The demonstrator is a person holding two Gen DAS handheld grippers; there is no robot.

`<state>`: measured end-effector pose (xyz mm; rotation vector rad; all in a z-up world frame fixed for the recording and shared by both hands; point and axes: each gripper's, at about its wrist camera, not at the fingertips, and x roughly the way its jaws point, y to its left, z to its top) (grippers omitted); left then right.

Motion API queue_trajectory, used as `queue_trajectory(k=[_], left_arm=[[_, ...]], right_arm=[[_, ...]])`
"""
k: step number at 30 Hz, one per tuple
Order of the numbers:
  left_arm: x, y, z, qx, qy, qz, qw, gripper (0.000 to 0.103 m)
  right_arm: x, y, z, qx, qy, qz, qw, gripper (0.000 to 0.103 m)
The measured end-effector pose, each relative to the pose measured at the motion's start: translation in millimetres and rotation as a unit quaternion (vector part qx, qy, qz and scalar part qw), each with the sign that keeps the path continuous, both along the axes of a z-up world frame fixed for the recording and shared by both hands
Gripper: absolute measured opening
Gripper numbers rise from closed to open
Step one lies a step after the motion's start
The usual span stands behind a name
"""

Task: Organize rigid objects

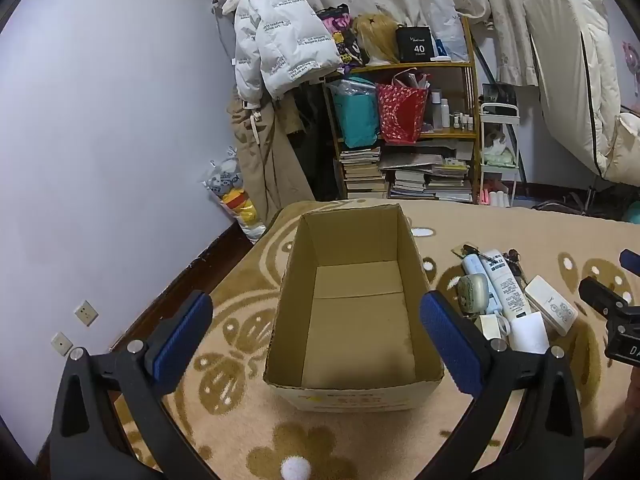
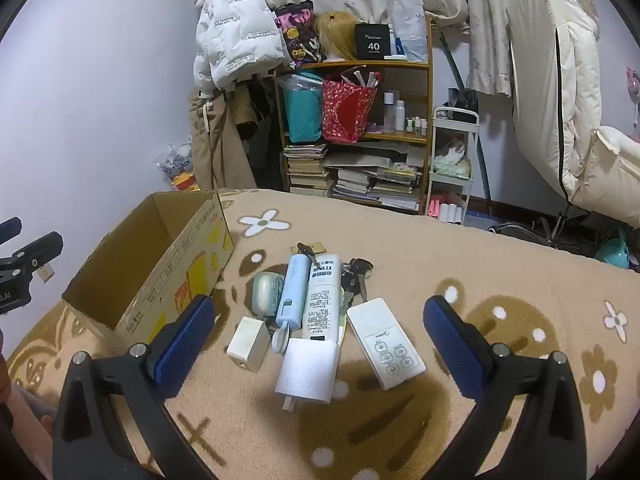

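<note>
Blue-padded fingers (image 2: 186, 344) of the right gripper (image 2: 318, 344) framed the near edge of the right wrist view, spread wide with nothing between them. Just beyond them, on the tan flower-patterned blanket (image 2: 500, 264), lay a small cluster of rigid things. Nearest was a white plug adapter (image 2: 308, 372), its prongs pointing toward the camera. To its left sat a smaller white charger cube (image 2: 248, 342), and to its right a white remote control (image 2: 386, 342) lay face up, angled away. Behind the adapter a white printed bottle (image 2: 324, 300) lay on its side, touching a pale blue tube-shaped gadget (image 2: 294, 296) on its left. Left of that rested a rounded pale green case (image 2: 266, 292). A bunch of keys (image 2: 356, 276) lay against the bottle's right side, and another dark key (image 2: 306, 250) sat at the far end of the cluster.

An open cardboard box (image 2: 160, 256) stood on the blanket to the left of the cluster, close beside it but not touching. Seen from the left wrist camera, the cardboard box (image 1: 356, 304) was empty, its brown floor bare. The left gripper (image 1: 316, 338) hovered above the box's near end, fingers (image 1: 182, 338) opened wide and holding nothing. From that view the cluster lay just right of the box, with part of the right gripper (image 1: 608, 304) showing at the frame's edge.

Against the far wall stood a wooden shelf (image 2: 428, 100) crowded with books and bags, a white puffer jacket (image 2: 232, 28) hanging beside it.
</note>
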<state>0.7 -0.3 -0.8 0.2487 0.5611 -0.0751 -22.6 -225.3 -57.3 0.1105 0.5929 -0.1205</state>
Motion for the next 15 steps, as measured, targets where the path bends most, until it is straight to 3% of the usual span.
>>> queue_trajectory(k=[15], left_arm=[[6.0, -3.4, -5.2, 0.0, 0.005, 0.0, 1.0, 0.103]], right_arm=[[0.1, 0.1, -0.2, 0.001, -0.001, 0.0, 1.0, 0.103]])
